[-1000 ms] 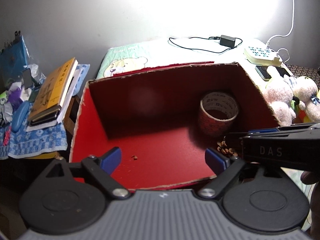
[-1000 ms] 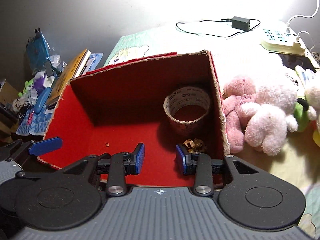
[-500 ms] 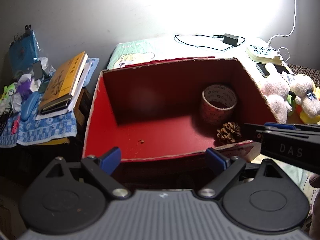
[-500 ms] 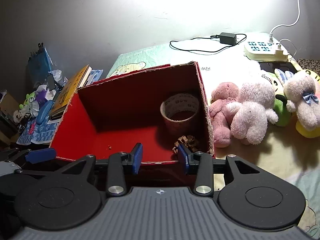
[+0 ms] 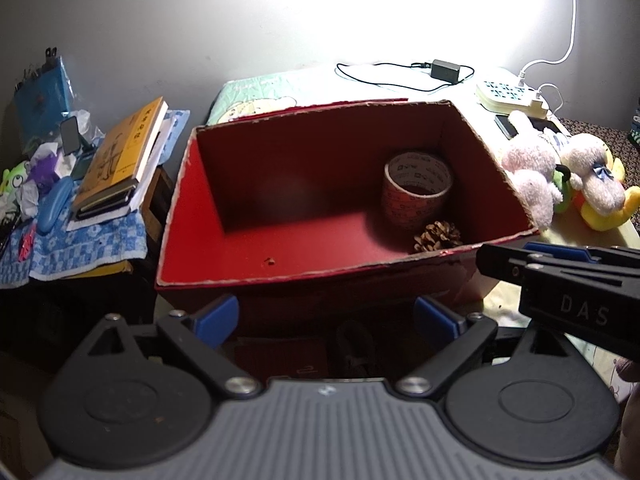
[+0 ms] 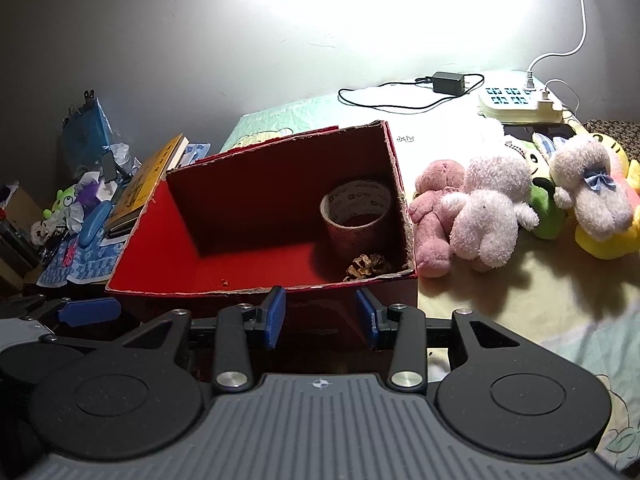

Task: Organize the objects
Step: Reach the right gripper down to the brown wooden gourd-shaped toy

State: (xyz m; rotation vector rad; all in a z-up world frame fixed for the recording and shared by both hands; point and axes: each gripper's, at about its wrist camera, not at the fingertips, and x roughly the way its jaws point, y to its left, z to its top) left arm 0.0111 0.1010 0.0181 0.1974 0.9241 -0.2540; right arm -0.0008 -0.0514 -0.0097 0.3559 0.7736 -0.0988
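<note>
The red cardboard box [image 6: 256, 216] sits on the bed [image 6: 520, 292], open at the top, its near wall just ahead of both grippers. Its torn rim is the main hazard: a low reach over it would likely snag the fingers and drag or tip the box.

Beside its right wall lies a huddle of plush toys [image 6: 486, 216], the pink bear [image 6: 434, 216] touching the box. These look like the next things to stow; being soft and bunched, one pinched by the fur may well pull a neighbour along or slip free above the rim.

Inside, the tape roll [image 6: 358, 216] and pine cone [image 6: 368, 266] crowd the near right corner, so anything dropped there could knock the roll over.

The right gripper [image 6: 320, 316] stands half open, empty; the left gripper [image 5: 326, 316] is spread wide, empty.
</note>
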